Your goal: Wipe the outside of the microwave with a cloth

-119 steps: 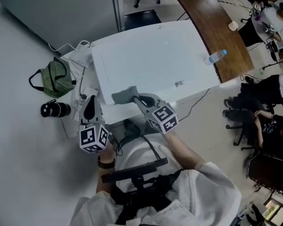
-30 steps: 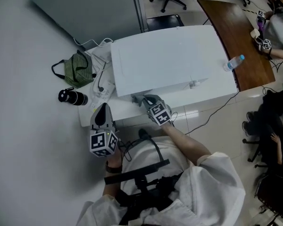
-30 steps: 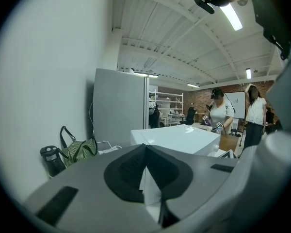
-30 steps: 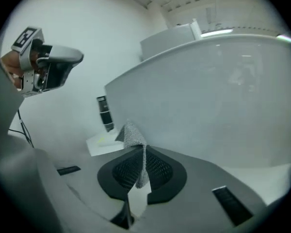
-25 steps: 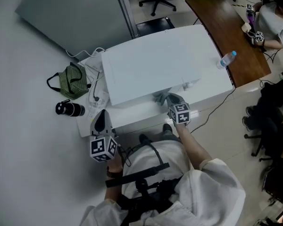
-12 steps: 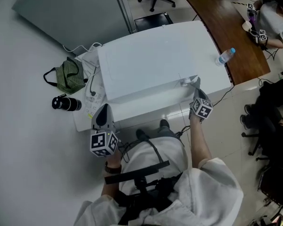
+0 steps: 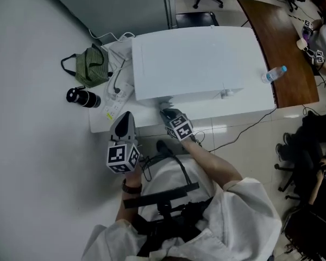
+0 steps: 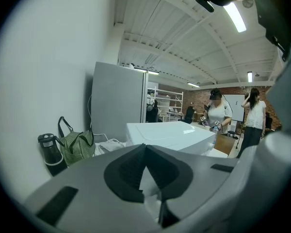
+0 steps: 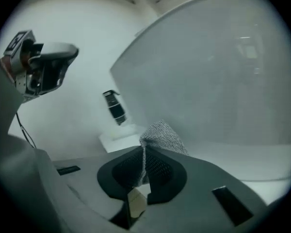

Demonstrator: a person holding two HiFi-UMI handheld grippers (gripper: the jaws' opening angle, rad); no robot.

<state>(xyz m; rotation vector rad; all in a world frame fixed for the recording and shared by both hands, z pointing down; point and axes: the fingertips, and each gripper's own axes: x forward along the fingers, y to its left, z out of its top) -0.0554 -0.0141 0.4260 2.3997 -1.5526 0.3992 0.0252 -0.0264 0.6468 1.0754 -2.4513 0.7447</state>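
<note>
Left to right: a black flask (image 7: 82, 97) and striped green bag (image 7: 91, 69) lay beside the white microwave (image 7: 195, 58). The left gripper (image 7: 124, 118) hung with jaws together, empty. The right gripper (image 7: 167, 112) pinched a grey cloth (image 7: 164, 102) against the microwave's front face. A water bottle (image 7: 274, 74) lay on the wooden desk (image 7: 282, 42).

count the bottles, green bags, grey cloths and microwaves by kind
bottles: 2, a black cylindrical flask and a clear plastic water bottle
green striped fabric bag: 1
grey knitted cloth: 1
white boxy microwave: 1
total: 5

White shirt (image 7: 244, 211), black chest rig (image 7: 162, 198), wristwatch (image 7: 131, 188), grey hand-held grippers (image 7: 125, 115) (image 7: 164, 111) with marker cubes (image 7: 122, 157) (image 7: 180, 128).
</note>
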